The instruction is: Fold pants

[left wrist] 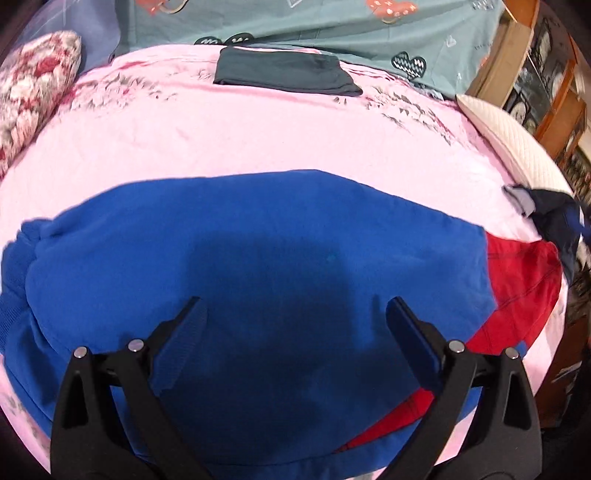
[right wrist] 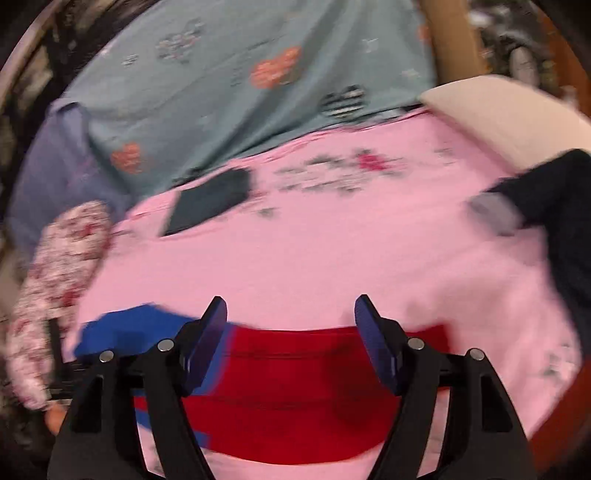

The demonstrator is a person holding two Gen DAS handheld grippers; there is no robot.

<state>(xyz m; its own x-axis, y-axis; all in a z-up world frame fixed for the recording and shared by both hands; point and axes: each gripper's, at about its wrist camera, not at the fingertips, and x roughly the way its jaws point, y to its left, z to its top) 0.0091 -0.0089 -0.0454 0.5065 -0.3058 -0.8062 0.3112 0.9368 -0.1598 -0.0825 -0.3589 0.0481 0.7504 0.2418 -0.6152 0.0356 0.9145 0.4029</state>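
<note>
Bed [left wrist: 258,140], pink sheet: pants [left wrist: 258,258], blue over red, lay folded along its near edge. Left gripper [left wrist: 295,310] hovered over the blue part, jaws apart, empty. Right gripper [right wrist: 291,314], over the red part, also apart and empty. Fold apparently released; next likely another fold, needing a fresh edge grasp.

This is a bedroom in a home. A bed [left wrist: 258,140] has a pink floral sheet. Beside the bed lie a pillow [left wrist: 517,144] and a teal blanket [left wrist: 332,33].
</note>
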